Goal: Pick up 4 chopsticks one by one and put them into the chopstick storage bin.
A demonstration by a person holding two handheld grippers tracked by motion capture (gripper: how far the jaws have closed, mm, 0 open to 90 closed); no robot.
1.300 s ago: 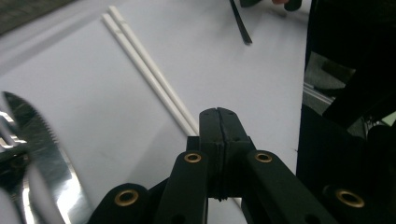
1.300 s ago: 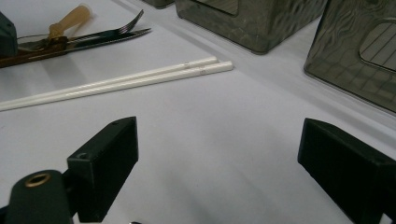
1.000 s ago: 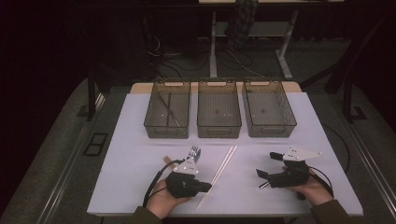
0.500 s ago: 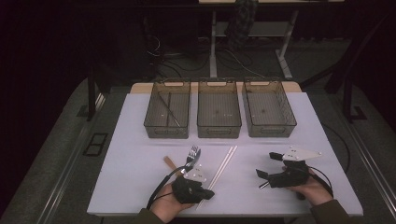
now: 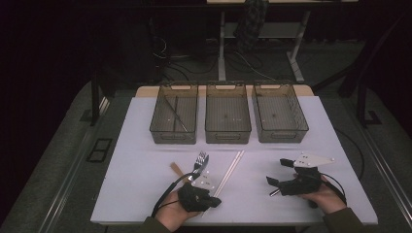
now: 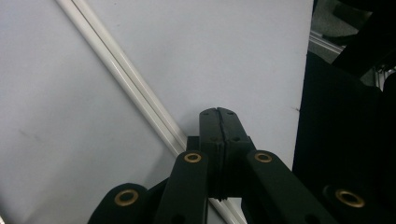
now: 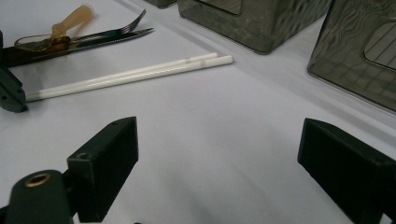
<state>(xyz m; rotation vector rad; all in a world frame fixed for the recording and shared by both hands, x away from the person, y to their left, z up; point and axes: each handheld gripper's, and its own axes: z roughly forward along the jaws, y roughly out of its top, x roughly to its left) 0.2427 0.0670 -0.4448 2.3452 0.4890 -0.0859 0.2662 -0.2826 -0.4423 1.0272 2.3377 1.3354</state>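
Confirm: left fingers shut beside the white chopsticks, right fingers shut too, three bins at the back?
Not quite. The right gripper has its fingers wide open, as the right gripper view shows. The left gripper is shut beside the chopsticks, with three bins behind.

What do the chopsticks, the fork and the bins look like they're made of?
Chopsticks: glossy white, smooth, probably plastic or melamine, judging by the even sheen. Fork: shiny and mirror-like, apparently polished steel. Bins: smoky see-through walls with a faint ripple, so likely tinted hard plastic. The tan handle beside the fork is translucent amber, perhaps plastic; hard to be sure.
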